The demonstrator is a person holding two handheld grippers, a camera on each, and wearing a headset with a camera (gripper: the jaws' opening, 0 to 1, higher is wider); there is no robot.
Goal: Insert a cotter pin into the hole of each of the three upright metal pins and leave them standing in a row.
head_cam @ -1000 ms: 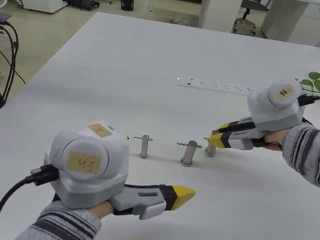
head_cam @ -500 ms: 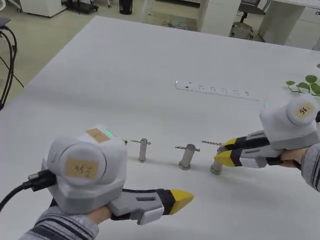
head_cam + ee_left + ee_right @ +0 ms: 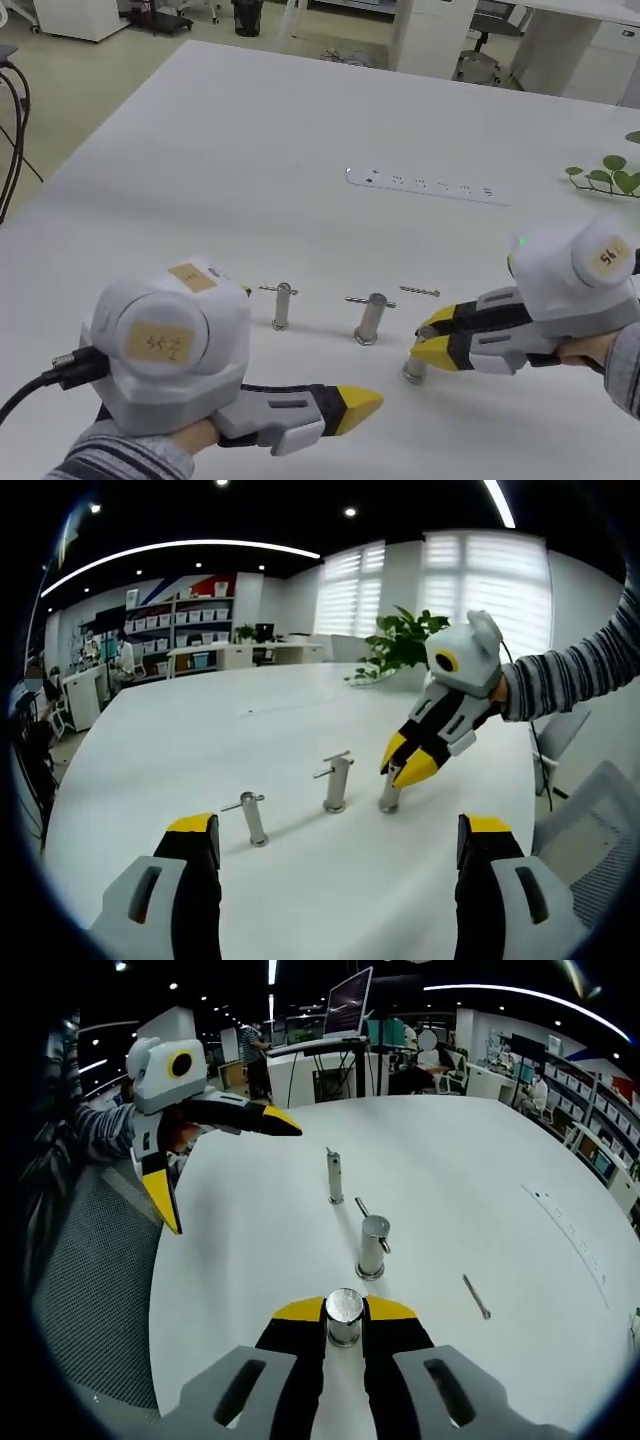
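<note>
Two upright metal pins, the left one (image 3: 281, 305) and the middle one (image 3: 369, 318), stand on the white table (image 3: 200, 180), each with a cotter pin through its top. My right gripper (image 3: 432, 337) is shut on the third metal pin (image 3: 413, 370), which sits nearer to me than the other two; its jaws clamp the pin's head (image 3: 345, 1310). A loose cotter pin (image 3: 420, 292) lies flat behind it, also visible beside the jaws (image 3: 476, 1296). My left gripper (image 3: 358, 404) hovers open and empty in front of the row (image 3: 337, 783).
A white power strip (image 3: 425, 186) lies farther back on the table. Green plant leaves (image 3: 608, 172) show at the right edge. The table's left edge drops to the floor, where cables (image 3: 12, 110) hang. An office chair (image 3: 90, 1260) stands by the table.
My right gripper has drawn the third metal pin toward me, out of line with the other two. The loose cotter pin stayed on the table. The left gripper barely moved.
</note>
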